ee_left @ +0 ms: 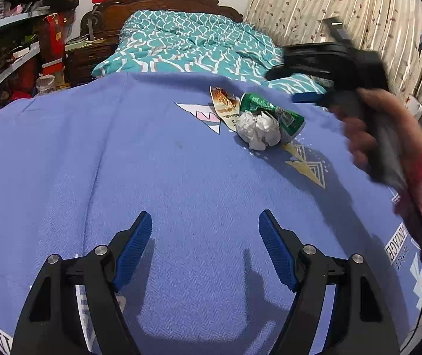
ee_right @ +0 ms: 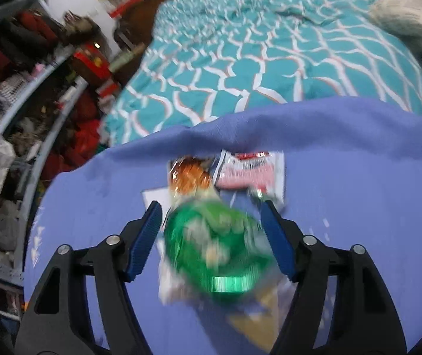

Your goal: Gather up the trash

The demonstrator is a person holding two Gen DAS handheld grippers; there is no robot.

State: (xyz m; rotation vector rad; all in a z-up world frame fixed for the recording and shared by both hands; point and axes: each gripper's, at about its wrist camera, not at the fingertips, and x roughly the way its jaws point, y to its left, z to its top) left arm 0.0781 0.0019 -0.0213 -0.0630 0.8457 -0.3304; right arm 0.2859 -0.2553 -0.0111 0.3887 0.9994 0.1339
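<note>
A crushed green can lies on the blue blanket with a crumpled white paper ball in front of it and an orange snack wrapper behind. My left gripper is open and empty, low over the blanket, well short of the pile. My right gripper is open, its jaws either side of the green can, which is blurred. The orange wrapper and a pink-white packet lie beyond. In the left wrist view the right gripper hovers just right of the can.
A teal patterned duvet covers the bed beyond the blanket, with a carved wooden headboard behind. Cluttered shelves stand at the left. A striped curtain hangs at the right.
</note>
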